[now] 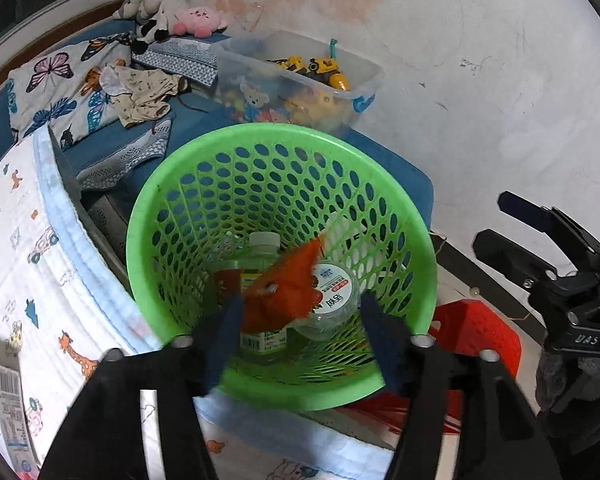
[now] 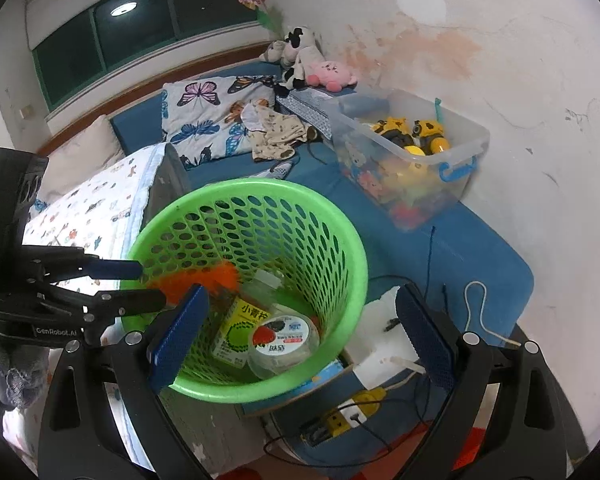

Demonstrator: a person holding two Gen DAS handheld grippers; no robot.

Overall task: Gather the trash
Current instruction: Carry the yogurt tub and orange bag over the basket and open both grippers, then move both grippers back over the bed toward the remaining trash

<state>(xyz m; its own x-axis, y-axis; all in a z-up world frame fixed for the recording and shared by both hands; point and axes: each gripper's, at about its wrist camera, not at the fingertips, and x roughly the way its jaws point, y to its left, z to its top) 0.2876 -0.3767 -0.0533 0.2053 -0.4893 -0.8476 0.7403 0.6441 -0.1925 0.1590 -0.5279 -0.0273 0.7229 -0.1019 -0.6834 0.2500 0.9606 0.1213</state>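
Note:
A green perforated basket (image 1: 260, 152) stands beside the bed; it also shows in the right wrist view (image 2: 340, 256). Inside lie a yellow-green labelled bottle (image 2: 240, 332) and a clear round cup with a printed lid (image 2: 284, 340). An orange wrapper (image 1: 288, 288), blurred, is in the basket mouth just past my left gripper (image 1: 300, 320), whose jaws stand open around it; it also shows in the right wrist view (image 2: 204, 276). My right gripper (image 2: 300, 320) is open and empty over the basket's right rim.
A quilt with animal prints (image 1: 28, 264) covers the bed at left. A clear toy bin (image 2: 412, 152) sits on the blue mattress (image 2: 480, 248). A red plastic stool (image 1: 480, 332) is right of the basket. A yellow power strip with cables (image 2: 352, 412) lies below.

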